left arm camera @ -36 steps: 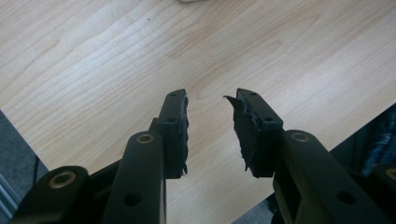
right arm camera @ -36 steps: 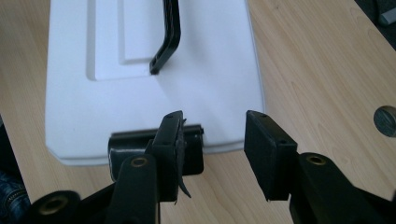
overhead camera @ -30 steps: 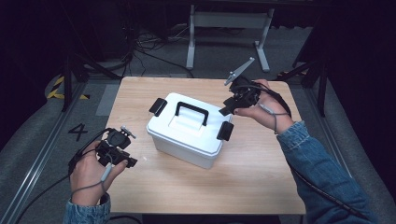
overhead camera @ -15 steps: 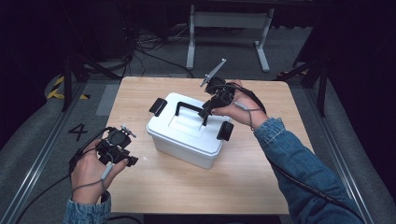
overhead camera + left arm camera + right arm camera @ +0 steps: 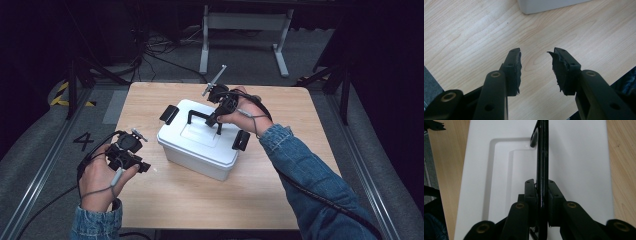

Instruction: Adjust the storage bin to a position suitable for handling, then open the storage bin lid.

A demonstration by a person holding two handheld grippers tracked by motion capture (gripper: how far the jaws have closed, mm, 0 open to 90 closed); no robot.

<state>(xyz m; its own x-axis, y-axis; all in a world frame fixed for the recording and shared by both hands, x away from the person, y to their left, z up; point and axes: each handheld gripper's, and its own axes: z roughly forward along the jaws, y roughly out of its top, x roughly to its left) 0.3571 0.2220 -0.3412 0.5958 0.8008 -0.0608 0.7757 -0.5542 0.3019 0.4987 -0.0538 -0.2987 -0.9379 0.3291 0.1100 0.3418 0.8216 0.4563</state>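
Note:
A white lidded box (image 5: 197, 145) stands mid-table with its black carry handle (image 5: 200, 115) raised. My right gripper (image 5: 216, 118) comes in from the far right. Its jaws have just been closing and are now shut on the handle (image 5: 542, 157), with the pads pressing both sides above the white lid (image 5: 579, 157). My left gripper (image 5: 137, 160) hovers over the bare wood left of the box. Its jaws (image 5: 535, 56) have just been opening and now stand open with nothing between them. A corner of the box (image 5: 549, 5) lies ahead of them.
Black latches sit at the box's left end (image 5: 169, 114) and right end (image 5: 240, 140). The wooden table (image 5: 280, 200) has free room in front of the box. Beyond its far edge are a metal stand (image 5: 245, 22) and floor cables (image 5: 160, 50).
My right gripper moved left and down from the table's far right side to the box and shut on the handle. The left hand stayed put.

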